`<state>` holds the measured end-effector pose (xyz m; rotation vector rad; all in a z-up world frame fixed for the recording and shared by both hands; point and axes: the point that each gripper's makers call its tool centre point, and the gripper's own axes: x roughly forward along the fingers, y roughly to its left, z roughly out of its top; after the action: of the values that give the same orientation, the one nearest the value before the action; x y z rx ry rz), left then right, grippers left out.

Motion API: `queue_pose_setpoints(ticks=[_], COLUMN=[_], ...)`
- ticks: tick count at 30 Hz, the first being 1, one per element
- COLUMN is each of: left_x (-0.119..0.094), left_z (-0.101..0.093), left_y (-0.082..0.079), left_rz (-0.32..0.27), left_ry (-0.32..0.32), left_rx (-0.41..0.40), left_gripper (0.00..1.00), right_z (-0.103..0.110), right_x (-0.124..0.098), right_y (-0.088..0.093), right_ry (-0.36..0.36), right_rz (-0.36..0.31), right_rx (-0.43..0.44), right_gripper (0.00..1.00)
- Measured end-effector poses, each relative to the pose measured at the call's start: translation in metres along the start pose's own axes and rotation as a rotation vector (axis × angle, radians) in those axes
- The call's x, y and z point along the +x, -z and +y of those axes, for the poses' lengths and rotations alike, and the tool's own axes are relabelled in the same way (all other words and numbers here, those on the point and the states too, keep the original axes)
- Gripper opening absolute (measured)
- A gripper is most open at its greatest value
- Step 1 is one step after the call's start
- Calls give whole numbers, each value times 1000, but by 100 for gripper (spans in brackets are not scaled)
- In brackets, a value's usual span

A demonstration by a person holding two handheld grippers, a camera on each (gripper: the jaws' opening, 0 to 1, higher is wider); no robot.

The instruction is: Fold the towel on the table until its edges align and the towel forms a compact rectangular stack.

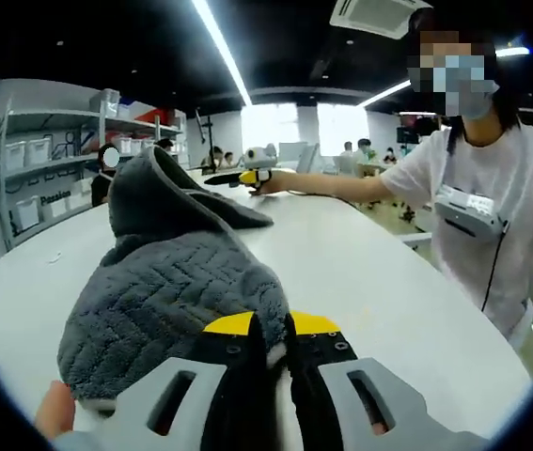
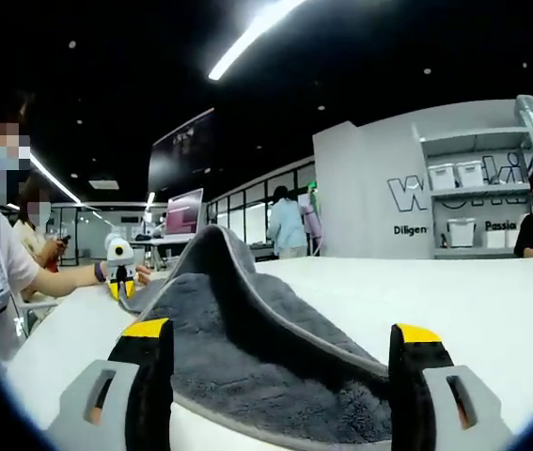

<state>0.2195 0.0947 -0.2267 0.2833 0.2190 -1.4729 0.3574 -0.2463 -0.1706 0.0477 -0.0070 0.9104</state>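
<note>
Lying bunched on the white table (image 1: 369, 272), the grey towel (image 1: 167, 291) is humping up into a peak, its quilted side showing in the left gripper view and its plush side (image 2: 275, 362) with a pale hem in the right gripper view. It is sitting near the table edge closest to both cameras, with bare tabletop stretching away beyond it.

The left gripper (image 1: 272, 352) is pinching a fold of the towel, its yellow-tipped black jaws standing almost together with cloth squeezed between them. The right gripper (image 2: 280, 376) is standing with its jaws spread wide, the towel's hem lying between them; whether either jaw is touching the cloth cannot be told.

A person in a white shirt (image 1: 492, 216) is standing at the table's far side, stretching an arm across it and holding another yellow-and-black gripper (image 1: 247, 176) at the towel's far end. Shelving (image 1: 50, 169) with white bins is standing against the wall beyond the table.
</note>
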Motion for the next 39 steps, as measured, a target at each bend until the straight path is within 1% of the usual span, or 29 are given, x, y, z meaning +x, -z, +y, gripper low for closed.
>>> queue_pose_setpoints(ticks=[4, 8, 9, 10, 14, 16, 20, 22, 27, 33, 34, 38, 39], left_x=[-2, -8, -10, -12, -28, -33, -41, -46, -69, -91, -96, -107, -108], left_z=[2, 1, 1, 1, 10, 13, 17, 22, 42, 61, 65, 75, 76], left_y=[-4, -25, -31, -35, -55, -58, -68, -74, -91, -97, -97, -98, -98], left_rz=[-4, -101, -131, -149, -256, -278, -343, -388, -514, -596, -613, -654, -655], left_ry=[-14, -12, -14, -17, -53, -68, -99, -125, -219, -302, -325, -393, -403], left_rx=[-8, -49, -50, -52, -79, -85, -91, -95, -115, -146, -156, -179, -180], left_gripper=[6, 5, 5, 5, 5, 5, 5, 5, 5, 4, 4, 4, 4], right_z=[-3, -5, -6, -5, -5, -5, -4, -4, -3, -5, -4, 5, 7], right_x=[0, -2, -2, -2, -2, -2, -1, 0, -1, -1, -1, -1, -1], right_y=[0, -2, -2, -2, -2, -2, -1, 0, 0, 0, 0, 3, 3], right_ry=[0, 7, 7, 7, 9, 12, 11, 10, 12, 11, 11, 10, 10], right_rz=[1, -10, -11, -11, -11, -10, -7, -2, -4, -4, -3, 2, 2], right_rx=[-5, 5, 6, 6, 5, 5, 5, 1, 4, 6, 5, 2, 2], right_gripper=[97, 97, 97, 97, 97, 97, 97, 97, 97, 97, 97, 97, 97])
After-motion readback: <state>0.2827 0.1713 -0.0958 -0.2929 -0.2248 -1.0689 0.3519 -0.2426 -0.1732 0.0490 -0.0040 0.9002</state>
